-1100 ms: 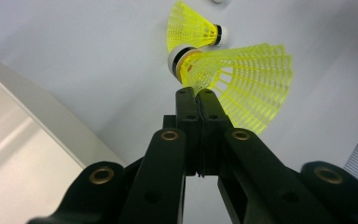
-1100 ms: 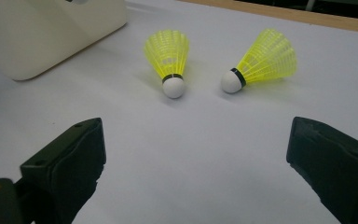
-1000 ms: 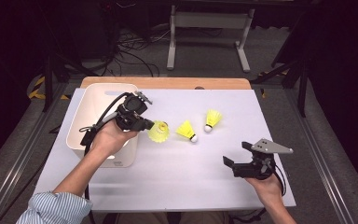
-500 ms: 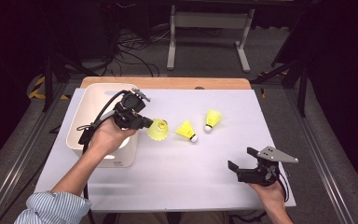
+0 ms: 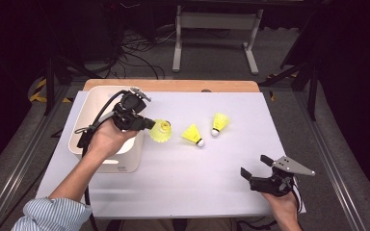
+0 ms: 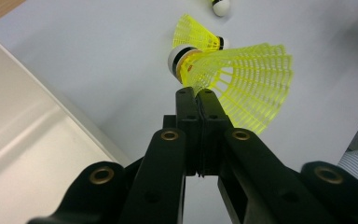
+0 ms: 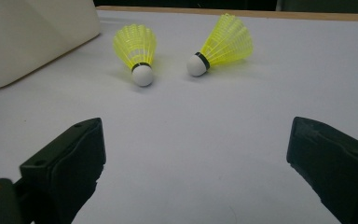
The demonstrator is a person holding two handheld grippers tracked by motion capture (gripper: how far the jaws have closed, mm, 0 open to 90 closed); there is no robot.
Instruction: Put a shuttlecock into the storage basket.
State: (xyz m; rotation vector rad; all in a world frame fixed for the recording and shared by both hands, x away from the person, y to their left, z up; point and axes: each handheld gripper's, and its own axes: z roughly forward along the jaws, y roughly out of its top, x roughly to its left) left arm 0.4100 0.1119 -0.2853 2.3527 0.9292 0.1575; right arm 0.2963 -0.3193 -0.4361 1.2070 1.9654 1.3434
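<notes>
Shuttlecock being carried to the bin

The left hand-held gripper (image 5: 147, 126) is pinching a yellow shuttlecock (image 5: 160, 131) by its skirt, just beside the white bin (image 5: 89, 103); the carry seems underway, and next it needs lifting over the rim; two more shuttlecocks (image 5: 193, 134) are lying on the desk (image 5: 197, 178); the right hand-held gripper (image 5: 254, 167) is hovering wide open.

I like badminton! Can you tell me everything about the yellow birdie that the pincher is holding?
The held shuttlecock has a bright yellow skirt of netted, plastic-looking ribs that flares wide, a white rounded nose and a dark band where they meet. The left gripper is shut on the skirt's edge near the nose, bending it a little. It hangs above the white table, just beside the white bin, not touching either. Its nose points away from the gripper.
</notes>
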